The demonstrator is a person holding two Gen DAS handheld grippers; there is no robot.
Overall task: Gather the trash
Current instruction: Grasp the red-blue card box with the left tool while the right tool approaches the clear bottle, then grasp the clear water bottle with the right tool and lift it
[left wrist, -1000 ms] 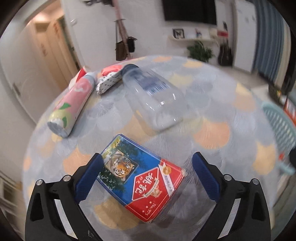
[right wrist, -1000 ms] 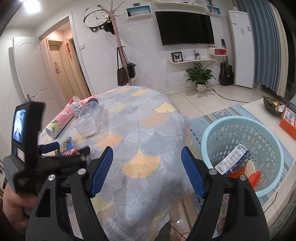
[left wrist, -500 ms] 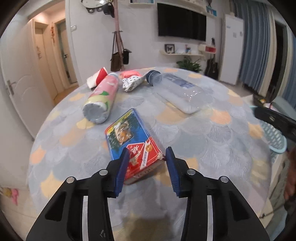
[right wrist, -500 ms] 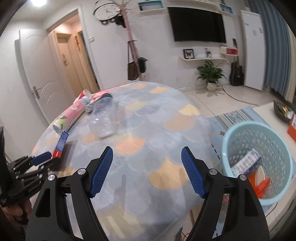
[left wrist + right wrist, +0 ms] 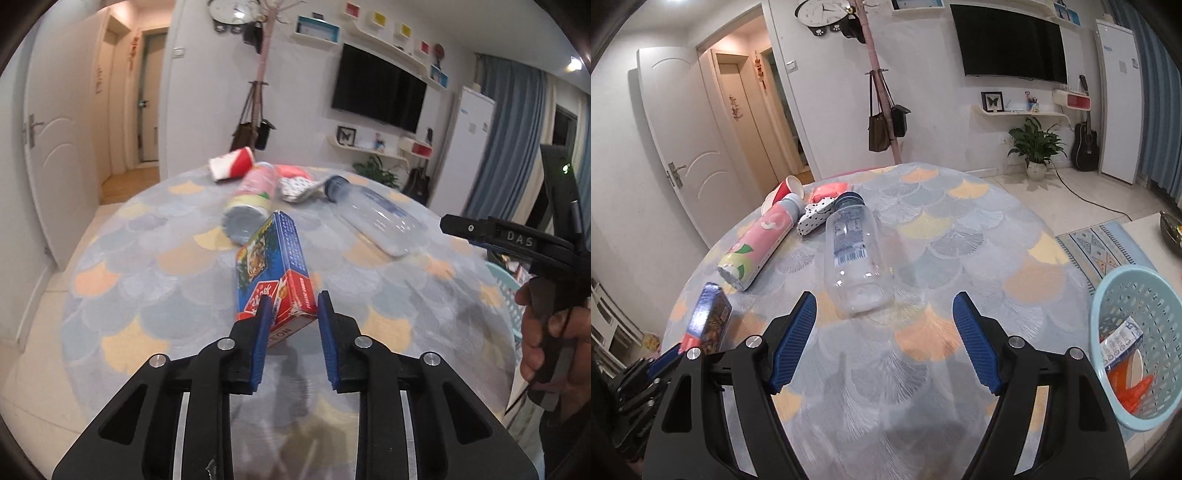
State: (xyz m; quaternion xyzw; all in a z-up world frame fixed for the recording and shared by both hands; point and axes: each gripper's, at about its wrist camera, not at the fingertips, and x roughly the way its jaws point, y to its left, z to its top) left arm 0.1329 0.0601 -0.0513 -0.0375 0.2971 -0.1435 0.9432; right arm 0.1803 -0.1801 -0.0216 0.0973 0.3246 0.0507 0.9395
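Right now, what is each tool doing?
Left tool: just closed on the blue-and-red box, lifting it.
Right tool: open, empty.

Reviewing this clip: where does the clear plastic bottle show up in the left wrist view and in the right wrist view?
Left wrist view: the clear plastic bottle lies on its side right of centre, beyond the blue and red box held in the left claw.
Right wrist view: the bottle lies at centre, just ahead of the open right claw.
Shared landmark: the pink can lying to the bottle's left.
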